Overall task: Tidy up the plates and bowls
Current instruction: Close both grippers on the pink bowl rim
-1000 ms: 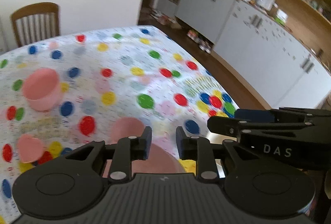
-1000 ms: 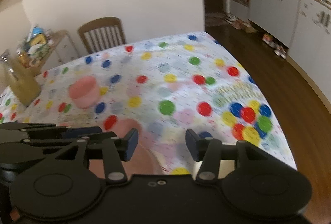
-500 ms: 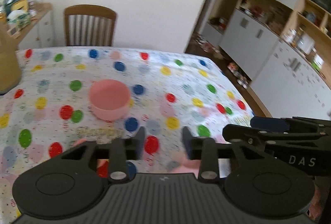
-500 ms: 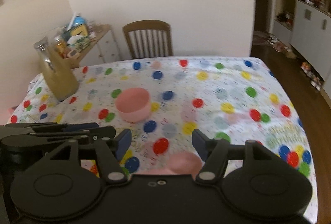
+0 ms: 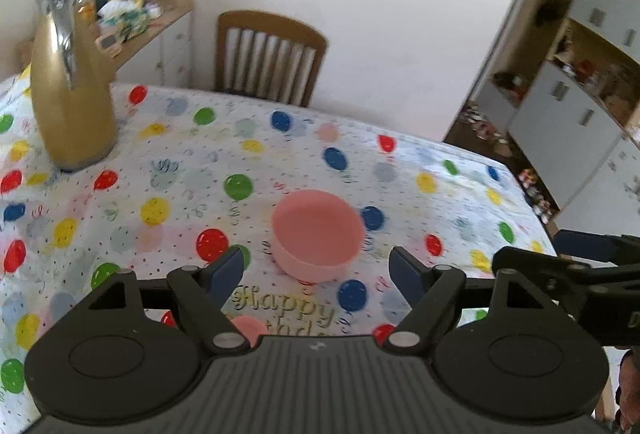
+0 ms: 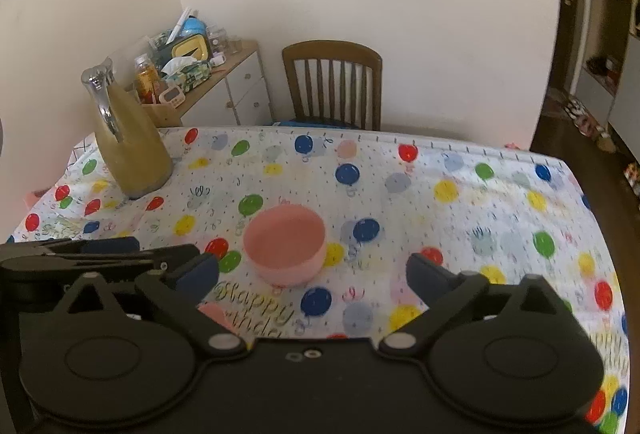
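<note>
A pink bowl [image 5: 318, 234] stands upright on the balloon-print tablecloth [image 5: 180, 177], mid-table; it also shows in the right wrist view [image 6: 285, 245]. My left gripper [image 5: 318, 272] is open and empty, above the table just short of the bowl. My right gripper [image 6: 312, 274] is open and empty, also just short of the bowl. A small pink piece [image 5: 246, 328] peeks out under the left gripper's body; it shows in the right wrist view [image 6: 214, 314] too, mostly hidden.
A tall gold jug [image 5: 70, 93] with a silver handle stands at the table's far left, also in the right wrist view [image 6: 128, 137]. A wooden chair [image 6: 332, 85] sits at the far edge. A cluttered sideboard [image 6: 200, 73] is beyond. Cabinets [image 5: 580, 121] line the right.
Both grippers swung left and up, bringing the bowl from the left side to straight ahead. Both jaws opened wider. The jug came into view.
</note>
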The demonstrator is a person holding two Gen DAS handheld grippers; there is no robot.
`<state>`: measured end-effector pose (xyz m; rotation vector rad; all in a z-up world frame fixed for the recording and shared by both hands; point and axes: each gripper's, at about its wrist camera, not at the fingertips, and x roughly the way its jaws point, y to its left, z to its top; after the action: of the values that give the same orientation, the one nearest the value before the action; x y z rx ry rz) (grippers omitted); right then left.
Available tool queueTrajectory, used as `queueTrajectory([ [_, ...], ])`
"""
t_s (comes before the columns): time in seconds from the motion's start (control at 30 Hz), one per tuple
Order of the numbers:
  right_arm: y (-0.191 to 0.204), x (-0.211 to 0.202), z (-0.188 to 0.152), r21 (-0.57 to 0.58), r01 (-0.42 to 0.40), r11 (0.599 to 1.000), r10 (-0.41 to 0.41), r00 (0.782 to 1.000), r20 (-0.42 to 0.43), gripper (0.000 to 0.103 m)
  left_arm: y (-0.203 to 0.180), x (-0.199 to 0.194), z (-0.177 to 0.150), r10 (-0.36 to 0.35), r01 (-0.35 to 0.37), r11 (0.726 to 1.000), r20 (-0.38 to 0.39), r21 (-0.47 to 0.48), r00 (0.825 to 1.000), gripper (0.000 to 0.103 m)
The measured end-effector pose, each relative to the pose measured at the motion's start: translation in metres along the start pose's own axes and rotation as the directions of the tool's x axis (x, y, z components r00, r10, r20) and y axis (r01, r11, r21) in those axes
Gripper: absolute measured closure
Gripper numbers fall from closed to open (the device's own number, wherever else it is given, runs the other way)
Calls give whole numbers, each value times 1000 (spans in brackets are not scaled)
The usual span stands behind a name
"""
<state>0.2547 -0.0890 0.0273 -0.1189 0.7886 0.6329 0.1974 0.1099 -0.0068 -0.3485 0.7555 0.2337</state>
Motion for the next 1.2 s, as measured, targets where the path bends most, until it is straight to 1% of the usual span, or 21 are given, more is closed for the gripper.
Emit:
queueTrajectory([
  [0.13,-10,31,14,5,-25,1000,25,999,-36,1,8,25,8,46,-47,998,-20,-33,999,23],
  [0.23,-19,57,21,17,-20,1000,21,997,-70,1,12,43,12,79,-81,996,-37,-47,996,23],
  [0.33,-26,87,26,9,-33,999,34,990,-136,1,16,65,14,111,-115,992,-66,-59,992,23],
  [0.4,-28,106,28,9,-30,999,31,986,-163,1,18,78,16,124,-129,990,-79,-63,989,23],
  [0.5,-33,132,29,45,-35,998,43,979,-198,1,20,95,19,148,-154,986,-89,-61,985,23],
  [0.57,-35,149,29,67,-34,997,48,974,-223,4,23,107,20,152,-159,985,-98,-63,983,23],
  [0.67,-39,168,27,73,-12,997,30,969,-246,8,28,125,20,164,-173,982,-122,-72,979,23],
  [0.73,-43,180,25,89,-19,996,43,962,-271,15,32,136,20,166,-179,980,-143,-84,976,23],
  [0.8,-44,190,23,102,-23,994,52,955,-292,18,32,145,19,172,-186,979,-156,-81,973,23],
  [0.93,-39,205,19,96,-31,995,59,948,-312,26,34,160,19,181,-198,977,-179,-82,967,23],
  [0.97,-38,208,18,97,-31,995,60,947,-315,27,35,163,19,180,-198,977,-183,-84,967,23],
  [1.07,-35,214,15,95,-33,995,62,944,-325,35,35,169,19,183,-201,976,-186,-87,965,24],
  [1.2,-33,218,13,96,-27,995,58,942,-332,48,39,174,17,170,-198,971,-199,-133,965,25],
])
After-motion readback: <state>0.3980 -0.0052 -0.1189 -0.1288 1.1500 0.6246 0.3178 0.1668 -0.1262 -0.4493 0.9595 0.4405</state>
